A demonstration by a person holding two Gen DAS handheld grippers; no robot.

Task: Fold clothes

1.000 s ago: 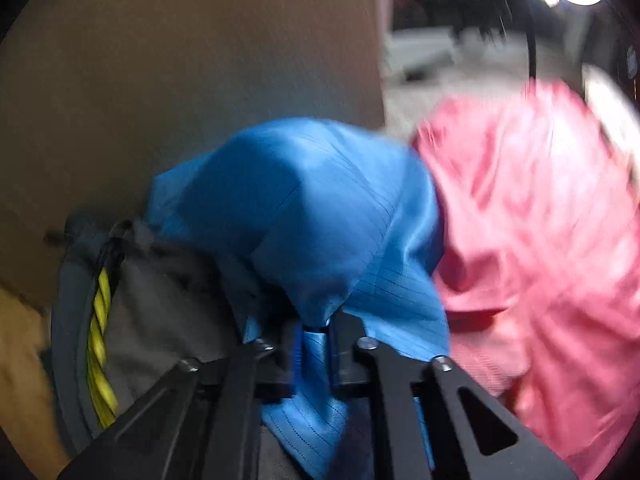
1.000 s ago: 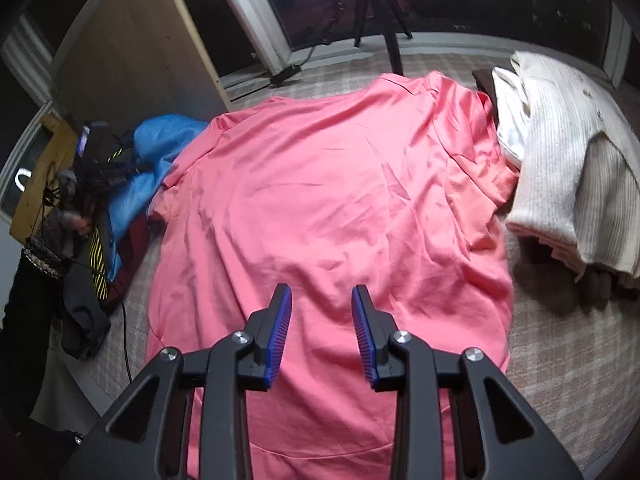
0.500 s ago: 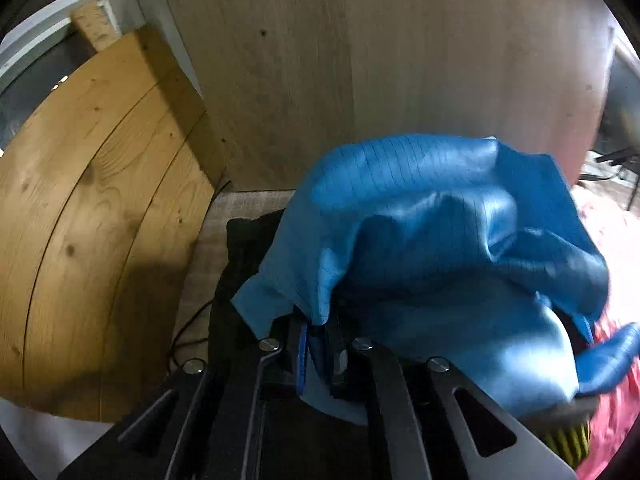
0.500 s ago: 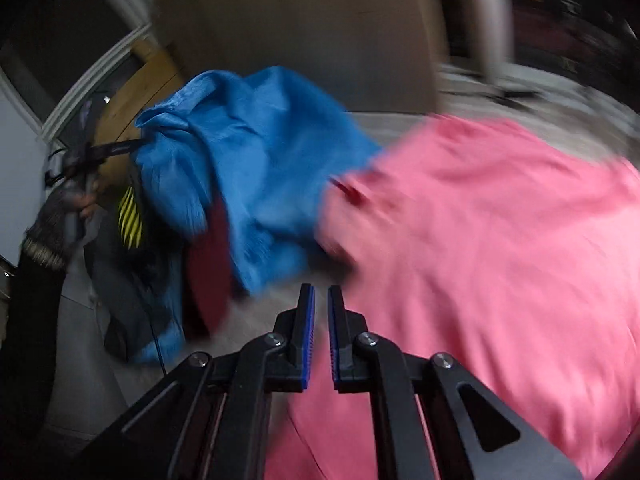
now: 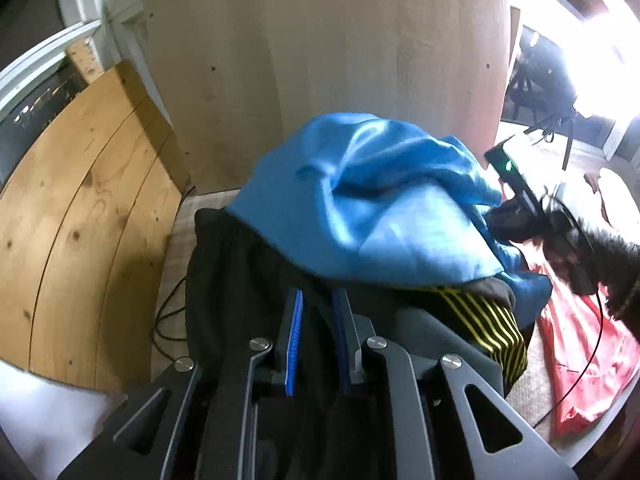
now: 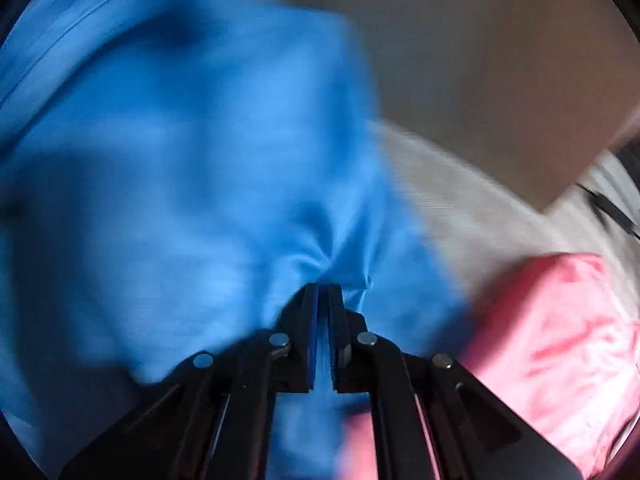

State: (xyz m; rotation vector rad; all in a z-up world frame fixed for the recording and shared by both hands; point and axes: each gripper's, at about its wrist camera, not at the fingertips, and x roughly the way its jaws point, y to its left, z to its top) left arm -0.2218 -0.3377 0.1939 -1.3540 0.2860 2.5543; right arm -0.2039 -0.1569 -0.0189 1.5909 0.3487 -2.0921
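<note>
Handover of the crumpled, shiny blue fabric garment (image 6: 192, 184) is what has just happened. A second ago the left gripper (image 5: 318, 336) pinched a fold of it; now its blue-padded jaws stand slightly apart with nothing pinched, hanging over a dark grey garment with a yellow-striped band (image 5: 476, 320). The right gripper (image 6: 323, 320), which a second ago hovered with jaws apart over the spread pink shirt (image 6: 560, 328), has swung across and now has its jaws together, clamped on a pucker of the blue cloth.

In the left view the blue garment bulges from eleven to two o'clock of the jaws, heaped on the dark clothes before a pale wooden board (image 5: 340, 60); the pink shirt lies at four o'clock. I judge the blue garment is being pulled off the pile for spreading; no fold is made yet.
</note>
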